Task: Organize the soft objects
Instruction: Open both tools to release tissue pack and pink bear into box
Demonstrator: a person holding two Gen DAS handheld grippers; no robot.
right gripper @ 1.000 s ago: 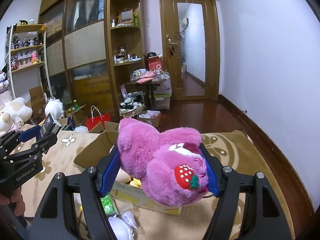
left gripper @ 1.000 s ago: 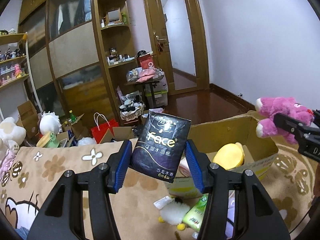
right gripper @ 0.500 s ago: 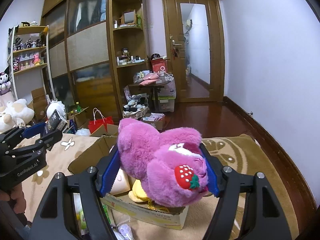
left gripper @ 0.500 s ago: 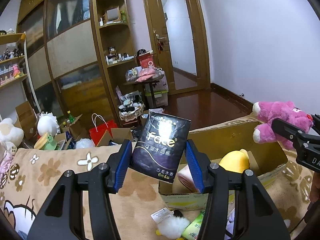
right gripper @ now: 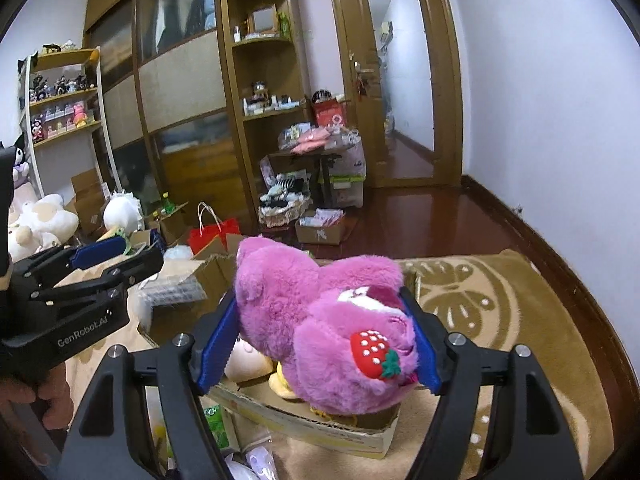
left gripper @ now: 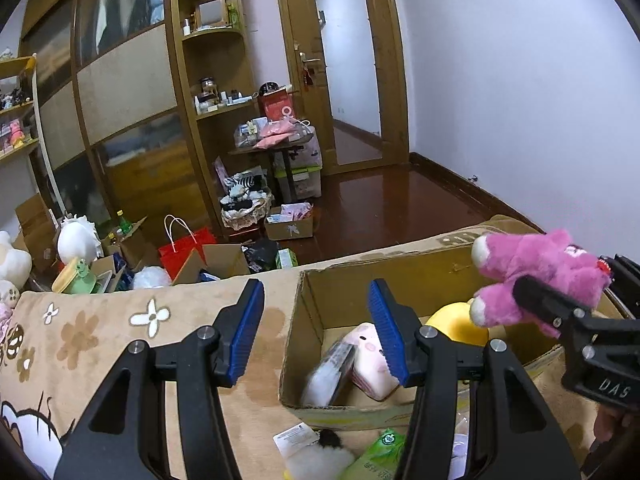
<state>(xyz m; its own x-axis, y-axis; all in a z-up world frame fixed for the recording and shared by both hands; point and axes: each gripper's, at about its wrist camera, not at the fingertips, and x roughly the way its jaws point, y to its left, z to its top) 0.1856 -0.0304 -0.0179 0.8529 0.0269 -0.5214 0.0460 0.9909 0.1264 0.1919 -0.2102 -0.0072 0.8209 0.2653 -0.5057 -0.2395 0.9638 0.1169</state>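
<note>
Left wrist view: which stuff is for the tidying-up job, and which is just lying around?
For the job: cardboard box, pink plush bear in the right hand-held gripper, tissue pack, open left hand-held gripper.

Lying about: red bag, basket.

Fluffy plush bear, matt cardboard box.

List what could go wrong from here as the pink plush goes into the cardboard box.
1. The pink plush is bulky and sits above the near rim of the cardboard box; released here, it may catch the edge and tumble onto the blanket.
2. The box already holds a yellow toy, a pink toy and a blurred tissue pack, so the plush may perch on top.
3. The open left gripper hovers over the box, close to the right gripper; they might collide.
</note>
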